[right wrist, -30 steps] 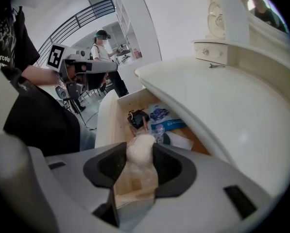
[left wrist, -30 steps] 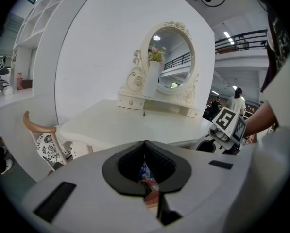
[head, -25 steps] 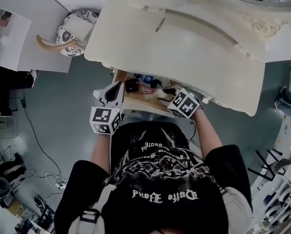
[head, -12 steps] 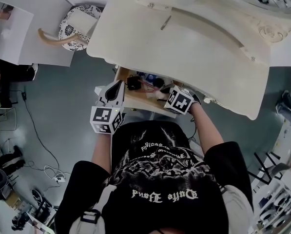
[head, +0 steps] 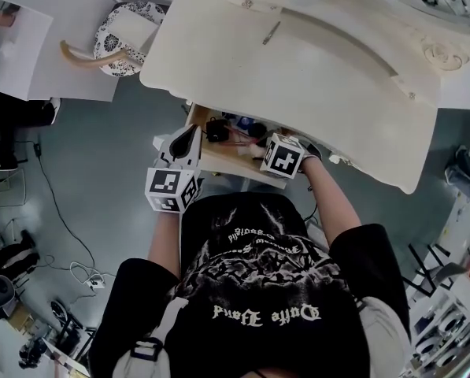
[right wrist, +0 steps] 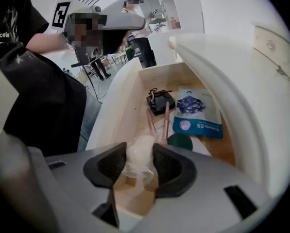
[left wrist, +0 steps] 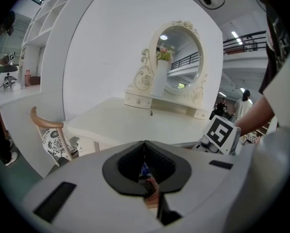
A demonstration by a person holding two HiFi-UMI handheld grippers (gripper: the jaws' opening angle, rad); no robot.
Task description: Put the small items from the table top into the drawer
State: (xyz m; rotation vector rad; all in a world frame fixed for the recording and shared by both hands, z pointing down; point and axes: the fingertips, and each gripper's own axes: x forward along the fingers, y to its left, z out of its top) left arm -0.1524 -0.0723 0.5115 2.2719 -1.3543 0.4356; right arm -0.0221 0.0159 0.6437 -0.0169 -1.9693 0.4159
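My right tongs (right wrist: pixel 139 152) are partly spread and pinching one pale wrapped bundle (right wrist: pixel 140 159). Both pads press on its sides, and a loose tail of clear wrap hangs below them. They point steeply down over the near end of the open drawer (right wrist: pixel 130 89), with the bundle held above the drawer floor, not resting on it.

My left tongs (left wrist: pixel 145 144) are pressed together with nothing between them. In the head view they sit at the drawer's left front corner; I cannot tell whether they touch the wood.

Inside the drawer I count:
- one small black box (right wrist: pixel 160 102) with a thin cord, towards the far end
- two pink sticks (right wrist: pixel 166 120) lying side by side along the drawer
- one blue sachet (right wrist: pixel 197 115) flat to their right
- one dark green round piece (right wrist: pixel 179 141) just beside the sachet's near edge

Above the drawer, the cream tabletop (head: pixel 313 77) carries one slender dark item (head: pixel 271 32) near the back, just in front of the mirror stand. One oval mirror (left wrist: pixel 179 64) rises behind it.
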